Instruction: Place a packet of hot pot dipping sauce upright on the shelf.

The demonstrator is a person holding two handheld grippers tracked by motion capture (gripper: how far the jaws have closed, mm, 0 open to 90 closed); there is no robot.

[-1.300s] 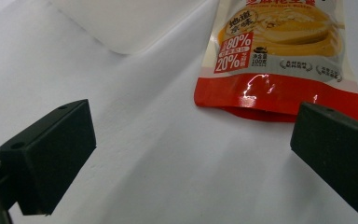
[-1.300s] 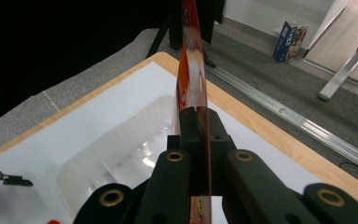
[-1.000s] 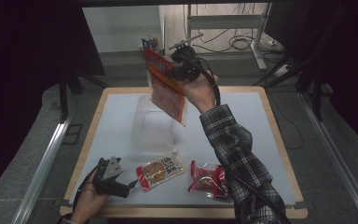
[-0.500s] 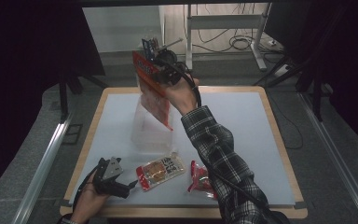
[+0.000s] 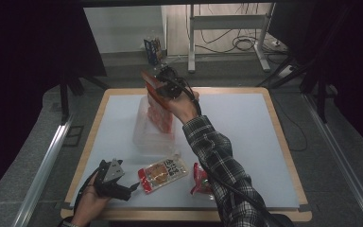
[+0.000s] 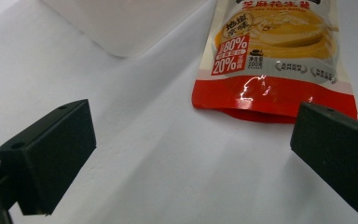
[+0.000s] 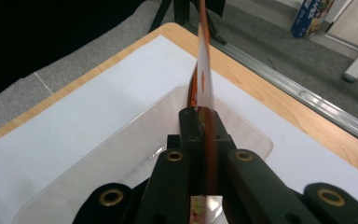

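Red foil packet is pinched edge-on between the pressed-together jaws of the right gripper, hanging over the clear plastic tub that stands on the white table mat. Judged from this, the step in hand is lowering the packet into the tub.

To do it well:
- Keep the packet vertical and its lower edge inside the tub's rim before letting go — a tilted packet is likely to catch the wall.
- Lower it until the bottom edge is near the tub floor, then spread the jaws; a release from too high could let the packet tip out.
- Hold the left gripper clear; its jaws are spread and hold nothing, resting near the front edge of the table.

What each view adds:
- The high view gives the layout — tub mid-table, a yellow snack packet and a second red packet lying in front of it, apart from each other.
- The right gripper view shows the grip itself: the packet as a thin upright line rising from the closed jaws, with the tub directly beneath.
- The left gripper view shows the yellow snack packet just ahead of the open jaws, its printed face readable, and a corner of the tub beside it.
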